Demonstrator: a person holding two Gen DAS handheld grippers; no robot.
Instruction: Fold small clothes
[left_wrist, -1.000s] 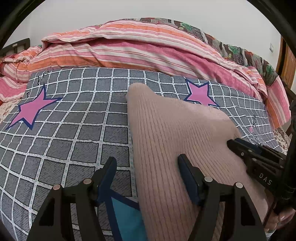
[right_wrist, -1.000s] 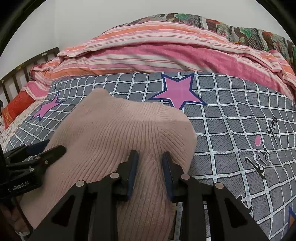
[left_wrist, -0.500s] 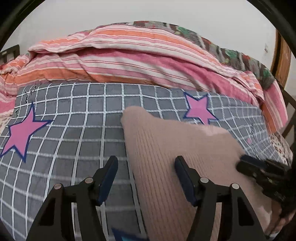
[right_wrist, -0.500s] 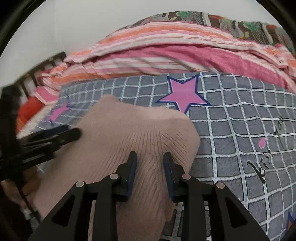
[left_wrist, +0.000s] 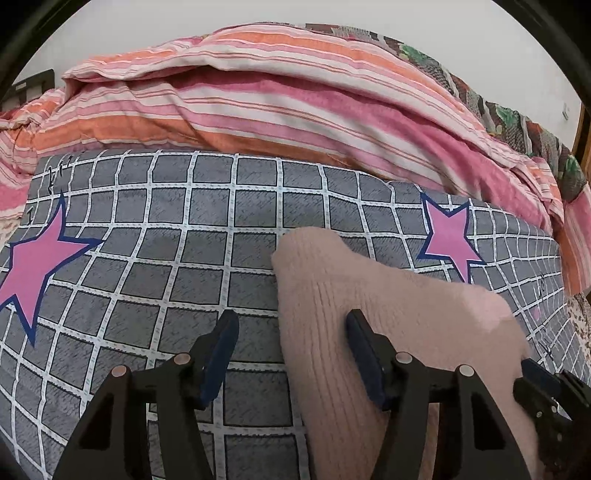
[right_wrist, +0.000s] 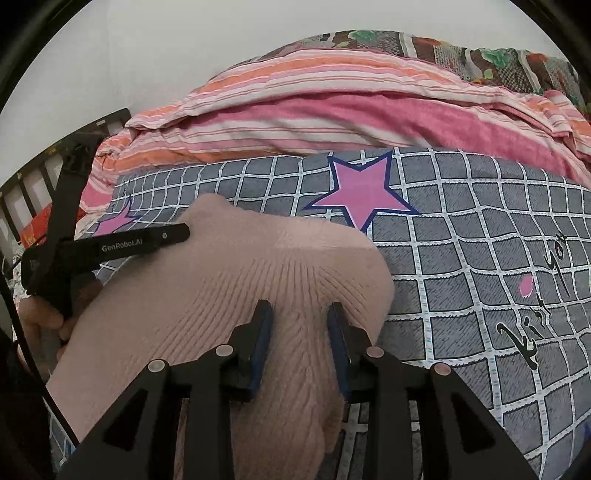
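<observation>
Two handheld grippers work a pink ribbed knit garment (left_wrist: 388, 332) spread on a grey grid-patterned bedcover (left_wrist: 166, 229) printed with pink stars. Much of the garment's near part is cut off by the lower edge of both views or hidden behind the black gripper frames, so what kind of garment it is cannot be made out. Script printed on the bedcover at the right of the right wrist view is only partly legible.

Left gripper (left_wrist: 291, 332): jaws stand well apart and have just been closing; the garment's left edge runs between them, one finger over the knit, the other over bare bedcover, and no pad presses the cloth. Right gripper (right_wrist: 299, 328): jaws narrow, having just eased slightly wider, with a raised ridge of the knit bunched between the pads.

A hand (right_wrist: 40, 317) grips the left tool's handle at the far left of the right wrist view. Behind, a striped pink and orange quilt (left_wrist: 295, 103) lies heaped against the wall.
</observation>
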